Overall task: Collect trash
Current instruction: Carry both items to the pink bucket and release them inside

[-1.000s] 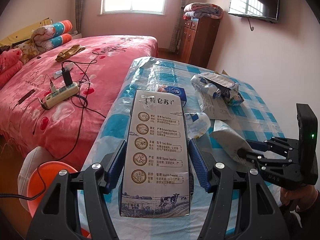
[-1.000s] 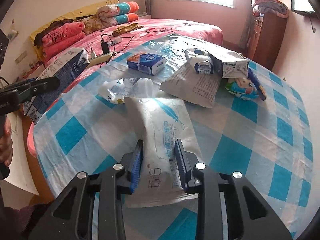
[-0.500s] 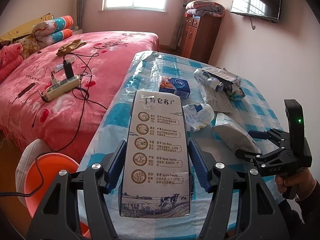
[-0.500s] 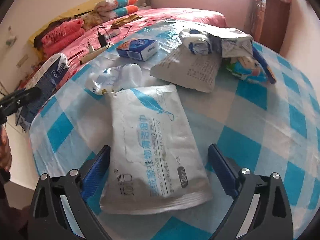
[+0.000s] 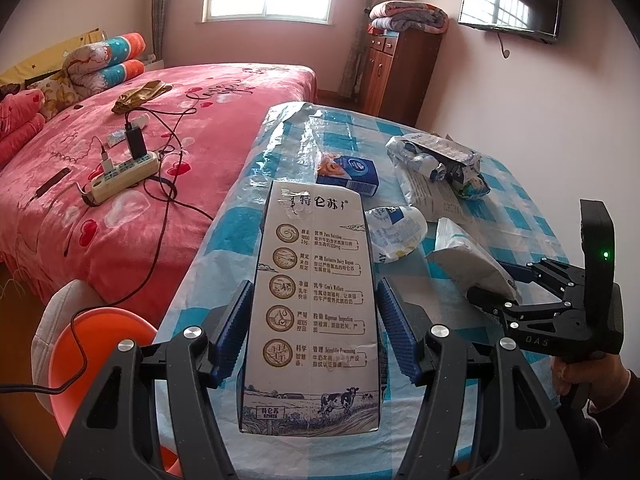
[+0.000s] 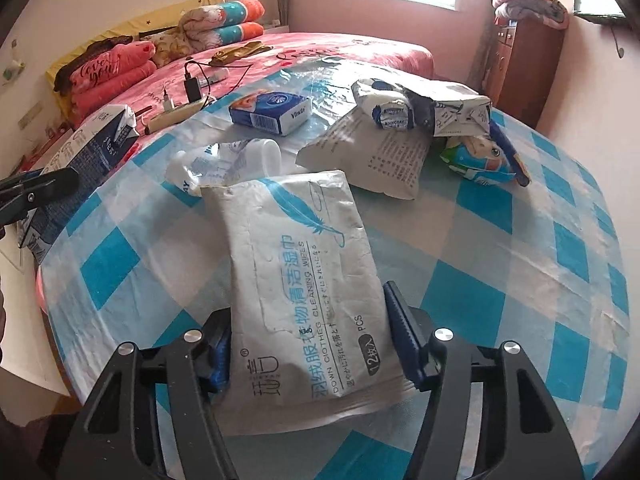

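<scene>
Bed (image 5: 168, 152), pink cover, fills the left of the left-wrist view; on it a power strip (image 5: 122, 174) with plugged chargers. Table (image 6: 520, 280), blue-and-white checked cloth, occupies the centre and right of both views and carries the trash. Orange basin (image 5: 92, 344) sits low at lower left of the left-wrist view, beside the table edge.

Milk carton (image 5: 316, 308), centre of the left-wrist view: clamped between the blue pads of the left gripper (image 5: 312, 332), both pads pressed to its sides, at the near table edge.

Wet-wipes pack (image 6: 304, 276), centre of the right-wrist view: lies between the fingers of the right gripper (image 6: 310, 340), whose jaws are closing; its edges meet both pads.

Beyond: a flattened printed bag (image 6: 376, 156), a Vinda tissue box (image 6: 272, 112), a crumpled white wrapper (image 6: 224, 160), and small snack wrappers (image 6: 476, 160) at upper right.
</scene>
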Demonstrator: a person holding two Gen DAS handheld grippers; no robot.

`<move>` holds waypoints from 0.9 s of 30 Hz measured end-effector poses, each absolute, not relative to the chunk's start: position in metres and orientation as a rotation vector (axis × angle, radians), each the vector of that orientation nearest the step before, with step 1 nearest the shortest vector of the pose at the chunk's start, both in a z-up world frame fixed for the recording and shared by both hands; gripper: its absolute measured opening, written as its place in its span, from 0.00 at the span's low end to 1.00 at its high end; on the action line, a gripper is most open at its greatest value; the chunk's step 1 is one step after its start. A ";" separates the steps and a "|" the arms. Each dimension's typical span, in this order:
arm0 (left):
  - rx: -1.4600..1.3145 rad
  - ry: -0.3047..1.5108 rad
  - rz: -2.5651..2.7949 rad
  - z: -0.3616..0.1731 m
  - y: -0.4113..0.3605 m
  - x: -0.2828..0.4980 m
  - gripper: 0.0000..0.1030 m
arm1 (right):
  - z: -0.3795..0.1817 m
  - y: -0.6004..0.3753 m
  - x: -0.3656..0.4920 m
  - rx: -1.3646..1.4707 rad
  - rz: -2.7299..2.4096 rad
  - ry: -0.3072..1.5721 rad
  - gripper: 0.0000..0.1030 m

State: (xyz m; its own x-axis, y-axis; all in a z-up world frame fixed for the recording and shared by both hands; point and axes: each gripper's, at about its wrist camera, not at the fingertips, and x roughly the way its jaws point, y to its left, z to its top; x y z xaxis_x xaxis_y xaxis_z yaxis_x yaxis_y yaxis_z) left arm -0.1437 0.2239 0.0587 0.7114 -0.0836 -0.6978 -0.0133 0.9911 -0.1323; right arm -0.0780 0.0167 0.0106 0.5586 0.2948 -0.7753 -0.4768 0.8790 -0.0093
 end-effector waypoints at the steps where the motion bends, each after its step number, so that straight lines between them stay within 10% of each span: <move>1: -0.131 0.776 -0.038 0.060 0.225 -0.145 0.62 | 0.012 0.017 -0.079 -0.227 0.458 0.861 0.61; 27: -0.199 0.708 0.241 0.074 0.337 -0.197 0.62 | 0.082 0.143 -0.091 -0.131 0.836 0.818 0.58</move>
State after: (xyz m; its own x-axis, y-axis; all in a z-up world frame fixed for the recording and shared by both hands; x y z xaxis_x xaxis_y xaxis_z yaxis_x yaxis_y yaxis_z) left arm -0.1970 0.3374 0.0742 0.7341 0.1509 -0.6621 -0.2847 0.9536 -0.0983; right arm -0.0909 0.1428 0.0822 0.3913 0.6081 -0.6908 -0.7034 0.6816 0.2016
